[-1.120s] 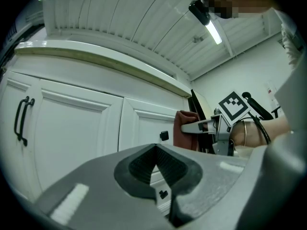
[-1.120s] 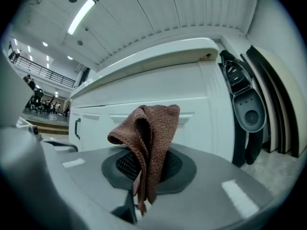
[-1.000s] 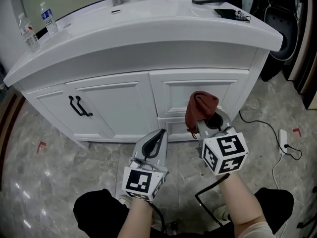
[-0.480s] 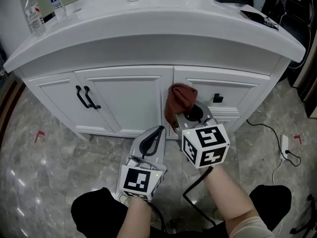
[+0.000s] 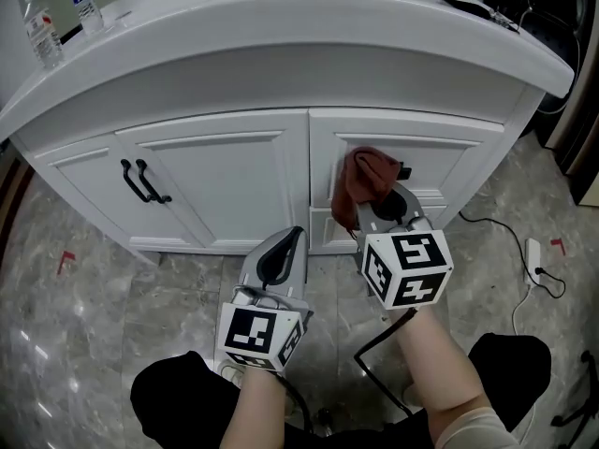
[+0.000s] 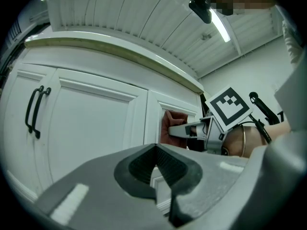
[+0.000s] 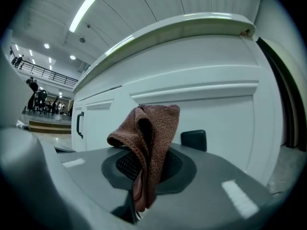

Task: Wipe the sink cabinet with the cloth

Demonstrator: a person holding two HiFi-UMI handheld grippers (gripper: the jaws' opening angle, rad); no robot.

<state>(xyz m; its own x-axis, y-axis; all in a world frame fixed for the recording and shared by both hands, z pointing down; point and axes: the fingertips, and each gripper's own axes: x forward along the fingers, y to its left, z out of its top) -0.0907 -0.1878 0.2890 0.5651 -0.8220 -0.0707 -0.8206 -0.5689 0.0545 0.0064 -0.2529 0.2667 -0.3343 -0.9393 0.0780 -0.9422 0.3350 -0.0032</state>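
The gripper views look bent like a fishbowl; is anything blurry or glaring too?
Right gripper view: cabinet edges bow, corners go black, a ceiling strip light glares, the right claw pinching the cloth looks soft. Left gripper view: same bowing, the shut left claw soft. Head view: even light, milder curve, faint sheen on the floor.

The left gripper [image 6: 156, 150] fills the bottom edge, its grey jaws closed together with nothing between them. Beyond it stands the white cabinet [image 6: 91, 123], seen from low down, with two black handles [image 6: 34, 110] on the left door and the counter [image 6: 115, 49] jutting out above. At right the right gripper [image 6: 178, 130], with its marker cube [image 6: 229, 108] and a wrist [image 6: 240, 142] behind it, holds a red-brown cloth [image 6: 168, 121] at its tips. The cloth seems to press on the panel right of the doors, though contact is hard to judge. A strip light [image 6: 221, 27] runs across the ribbed ceiling [image 6: 144, 13].
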